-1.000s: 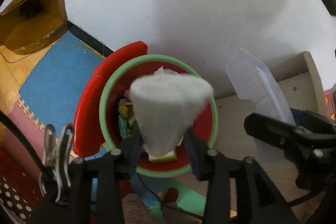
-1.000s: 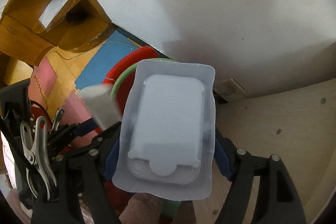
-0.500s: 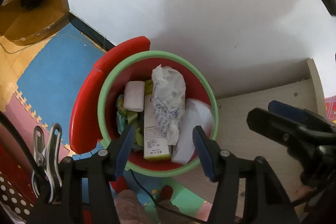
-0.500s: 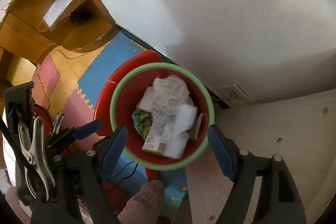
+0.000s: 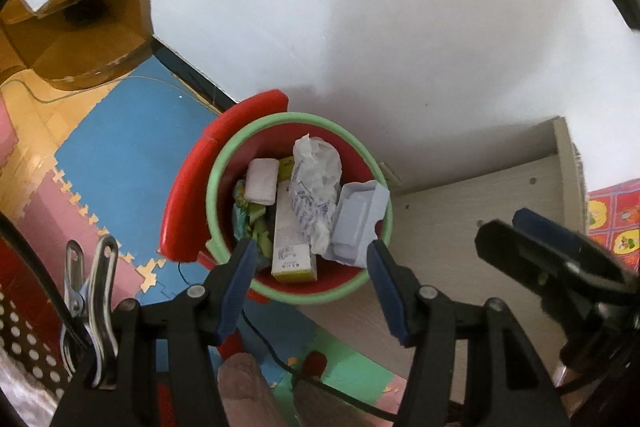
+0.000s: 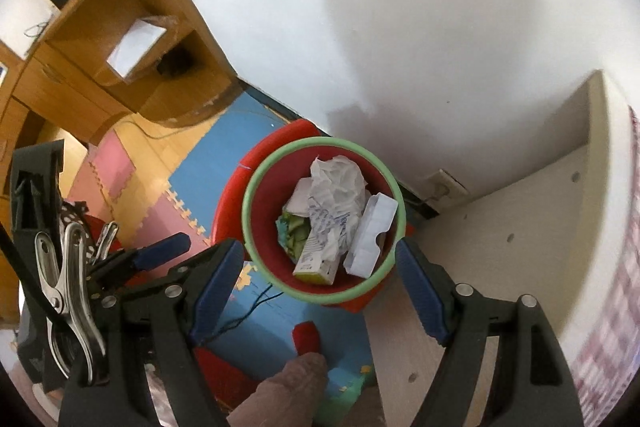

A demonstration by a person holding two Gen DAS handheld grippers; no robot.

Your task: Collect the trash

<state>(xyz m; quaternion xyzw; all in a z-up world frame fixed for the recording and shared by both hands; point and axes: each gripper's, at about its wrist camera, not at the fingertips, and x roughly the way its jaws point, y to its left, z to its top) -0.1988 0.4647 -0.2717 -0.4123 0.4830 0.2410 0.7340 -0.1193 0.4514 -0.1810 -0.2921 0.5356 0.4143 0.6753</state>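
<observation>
Your left gripper (image 5: 308,259) hangs above a red bin (image 5: 298,285) with a pale green rim; its blue-padded jaws stand apart with nothing between them. Your right gripper (image 6: 320,263) points down at the same bin (image 6: 256,223), its jaws spread wide and likewise empty. In the left wrist view the right gripper appears at the far right edge, over a pale wooden shelf (image 5: 460,211).

All the trash lies inside the bin. A crumpled white wrapper (image 5: 316,183) with blue print sits on top near the middle. A clear plastic tray (image 5: 356,215) leans against the inner wall on the shelf side. A white and yellow carton (image 5: 292,247) lies beneath the wrapper, its printed end toward you. A small pinkish-white pad (image 5: 262,181) rests on the opposite side, above some green and blue scraps (image 5: 248,215).

The bin stands on coloured foam floor mats (image 5: 120,155), against a white wall (image 5: 360,7) and just beside the shelf. A wooden desk (image 6: 100,59) stands further along the wall.
</observation>
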